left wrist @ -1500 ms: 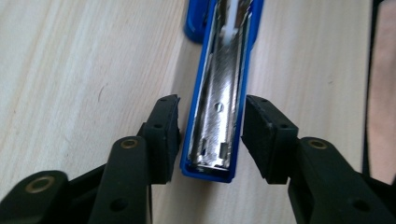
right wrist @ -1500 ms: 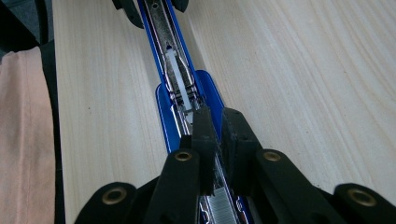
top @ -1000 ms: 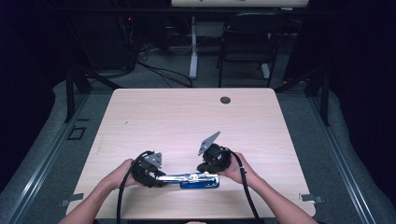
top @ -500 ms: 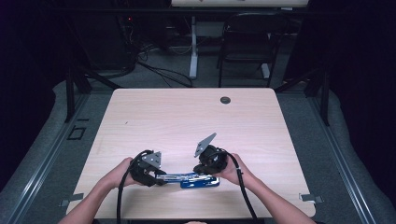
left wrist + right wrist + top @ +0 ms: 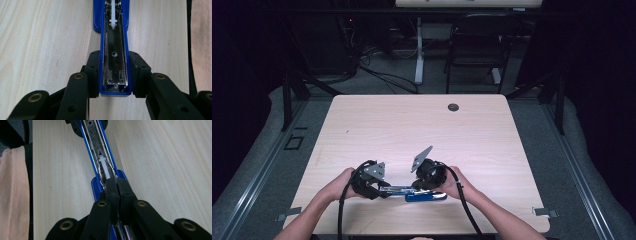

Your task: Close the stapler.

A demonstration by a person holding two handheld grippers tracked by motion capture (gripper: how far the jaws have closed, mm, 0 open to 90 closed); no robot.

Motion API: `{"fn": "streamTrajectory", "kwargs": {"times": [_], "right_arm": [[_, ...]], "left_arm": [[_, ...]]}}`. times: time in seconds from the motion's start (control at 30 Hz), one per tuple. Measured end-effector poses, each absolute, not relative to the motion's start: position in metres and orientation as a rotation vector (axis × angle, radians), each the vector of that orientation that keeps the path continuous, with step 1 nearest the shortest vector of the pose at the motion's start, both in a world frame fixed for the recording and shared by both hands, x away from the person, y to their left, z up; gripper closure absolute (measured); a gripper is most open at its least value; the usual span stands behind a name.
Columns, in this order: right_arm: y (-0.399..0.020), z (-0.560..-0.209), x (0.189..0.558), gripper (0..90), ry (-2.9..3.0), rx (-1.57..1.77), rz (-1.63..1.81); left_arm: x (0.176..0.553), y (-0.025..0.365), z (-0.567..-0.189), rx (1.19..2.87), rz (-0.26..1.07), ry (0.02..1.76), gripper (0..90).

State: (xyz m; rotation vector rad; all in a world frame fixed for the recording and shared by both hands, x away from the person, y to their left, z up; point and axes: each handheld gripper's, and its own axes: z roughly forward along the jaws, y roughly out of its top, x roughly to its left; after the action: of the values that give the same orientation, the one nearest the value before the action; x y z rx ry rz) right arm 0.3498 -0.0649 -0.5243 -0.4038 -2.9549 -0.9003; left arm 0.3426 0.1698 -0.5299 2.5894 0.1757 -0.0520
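Observation:
A blue stapler [image 5: 424, 196] lies swung open flat near the table's front edge. In the left gripper view its blue arm with the bright metal channel [image 5: 115, 50] runs away from me. My left gripper [image 5: 115, 60] is shut on the end of that arm, one pad on each side. My right gripper [image 5: 116, 186] has its pads pressed together right above the stapler's hinge end, over the channel with the white pusher [image 5: 103, 163]. Whether something thin sits between those pads I cannot tell. In the high view the left gripper [image 5: 384, 190] and right gripper [image 5: 419, 187] face each other along the stapler.
The light wooden table [image 5: 412, 130] stretches away behind the hands, with a small black round grommet [image 5: 453, 107] near its far edge. A black chair [image 5: 474, 45] and cables stand beyond it. A forearm [image 5: 12, 195] lies along the left of the right gripper view.
The right hand and its gripper have shifted a little to the left, closer to the left gripper. The left gripper and the stapler have stayed put.

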Motion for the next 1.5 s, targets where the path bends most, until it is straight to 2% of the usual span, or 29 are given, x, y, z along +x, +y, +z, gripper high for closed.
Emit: {"fn": "streamTrajectory", "kwargs": {"times": [1.07,1.27,1.5], "right_arm": [[-0.044,-0.529,0.343,88.8,-2.945,-0.347,-1.003],[-0.045,-0.53,0.343,88.8,-2.943,-0.343,-1.016],[-0.045,-0.53,0.343,88.7,-2.937,-0.345,-1.025]], "left_arm": [[0.34,0.167,-0.522,2.591,-0.054,0.189,65.2],[0.342,0.173,-0.525,2.602,-0.088,0.219,58.7],[0.343,0.175,-0.526,2.606,-0.112,0.215,64.6]]}}
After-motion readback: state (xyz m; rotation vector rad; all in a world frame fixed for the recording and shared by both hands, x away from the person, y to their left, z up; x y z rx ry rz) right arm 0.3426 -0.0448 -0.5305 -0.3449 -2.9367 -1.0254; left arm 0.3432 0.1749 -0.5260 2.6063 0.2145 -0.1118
